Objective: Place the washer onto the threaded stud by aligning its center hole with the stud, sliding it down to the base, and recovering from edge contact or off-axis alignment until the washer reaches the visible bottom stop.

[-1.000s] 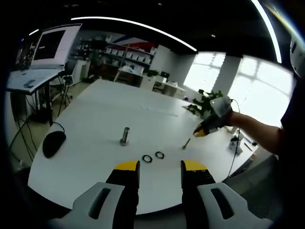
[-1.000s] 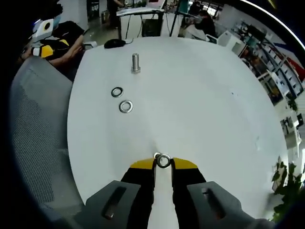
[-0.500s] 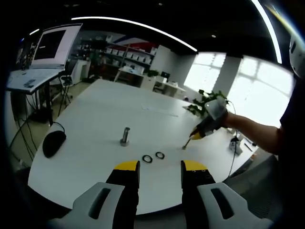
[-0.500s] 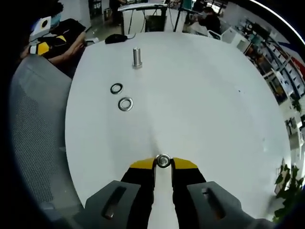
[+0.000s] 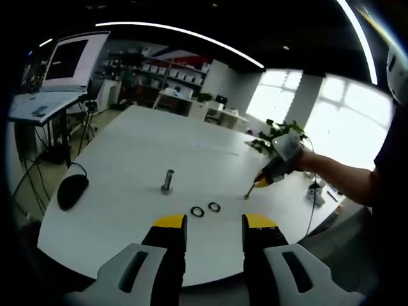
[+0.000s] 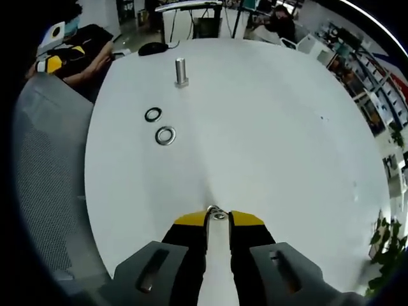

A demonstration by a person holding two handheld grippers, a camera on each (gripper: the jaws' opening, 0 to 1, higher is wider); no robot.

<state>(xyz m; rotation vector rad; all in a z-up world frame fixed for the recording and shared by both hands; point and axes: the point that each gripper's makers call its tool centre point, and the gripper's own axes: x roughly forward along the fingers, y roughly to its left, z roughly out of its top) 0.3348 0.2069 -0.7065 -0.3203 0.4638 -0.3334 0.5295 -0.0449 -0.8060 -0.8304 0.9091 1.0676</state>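
1. Right gripper (image 6: pixel 218 215) closed on a washer (image 6: pixel 217 214), pinched edge-on between the yellow tips, just above the white table (image 6: pixel 268 127).
2. Threaded stud (image 6: pixel 181 71) upright on its base, long axis vertical, well apart from the held washer: far ahead and slightly left along the jaws.
3. Two spare washers (image 6: pixel 159 125) flat on the table, between stud and gripper.
4. Left gripper (image 5: pixel 214 223) open, empty, facing the stud (image 5: pixel 167 182) from the near table edge; probably no nearer than the right one.
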